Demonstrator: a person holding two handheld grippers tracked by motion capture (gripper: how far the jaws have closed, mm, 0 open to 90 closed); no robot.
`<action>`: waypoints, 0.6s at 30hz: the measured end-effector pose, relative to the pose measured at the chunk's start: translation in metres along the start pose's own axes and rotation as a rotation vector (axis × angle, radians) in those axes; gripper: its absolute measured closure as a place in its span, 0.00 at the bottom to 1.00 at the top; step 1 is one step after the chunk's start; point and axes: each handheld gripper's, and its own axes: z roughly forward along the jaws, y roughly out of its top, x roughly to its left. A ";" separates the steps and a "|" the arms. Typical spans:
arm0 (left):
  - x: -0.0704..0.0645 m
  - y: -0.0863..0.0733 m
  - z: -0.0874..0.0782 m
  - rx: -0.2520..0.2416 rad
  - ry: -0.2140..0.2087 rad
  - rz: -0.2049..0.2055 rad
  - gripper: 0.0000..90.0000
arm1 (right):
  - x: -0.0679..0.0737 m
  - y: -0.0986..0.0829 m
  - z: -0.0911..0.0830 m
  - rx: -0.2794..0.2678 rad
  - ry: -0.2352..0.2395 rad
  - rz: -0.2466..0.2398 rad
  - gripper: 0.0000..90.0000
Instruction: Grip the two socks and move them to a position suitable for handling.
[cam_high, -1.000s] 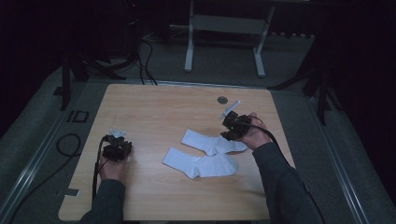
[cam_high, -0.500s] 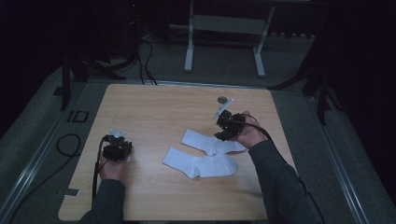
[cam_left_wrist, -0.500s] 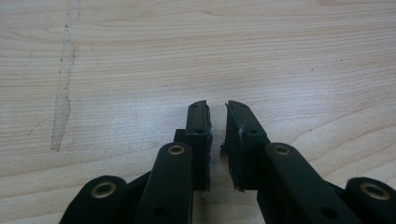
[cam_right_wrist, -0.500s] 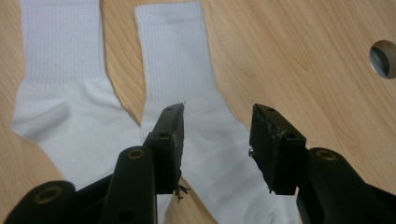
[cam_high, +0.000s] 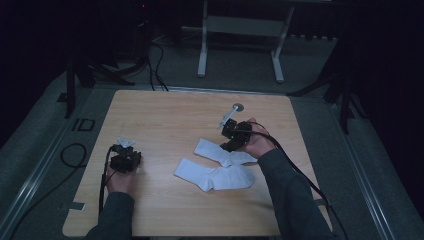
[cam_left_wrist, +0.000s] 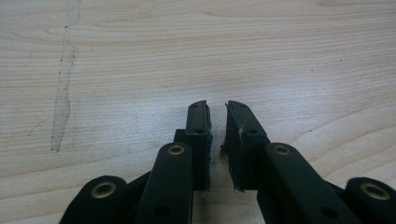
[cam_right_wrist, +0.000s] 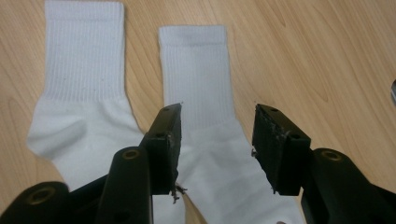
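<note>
Two white socks lie side by side on the worktop, right of its middle: the far sock (cam_high: 220, 152) and the near sock (cam_high: 215, 176), the second closer to my edge. My right hand-held gripper (cam_right_wrist: 217, 133) hovers over the far sock's foot, jaws spread wide with nothing between them, my right forearm reaching in from the near right corner. My left hand-held gripper (cam_left_wrist: 217, 126) rests low on bare wood toward the left edge, jaws almost pressed together, holding nothing. No readable writing on the socks.
</note>
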 end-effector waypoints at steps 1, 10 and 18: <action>0.000 0.000 0.000 0.000 0.000 0.000 0.88 | 0.000 0.000 0.000 0.000 0.000 0.000 0.58; 0.000 0.000 0.000 0.000 0.000 0.002 0.88 | 0.003 0.008 0.008 0.000 0.008 -0.008 0.58; 0.000 0.000 0.000 0.000 -0.001 0.000 0.88 | 0.004 0.012 0.012 0.004 0.012 -0.012 0.58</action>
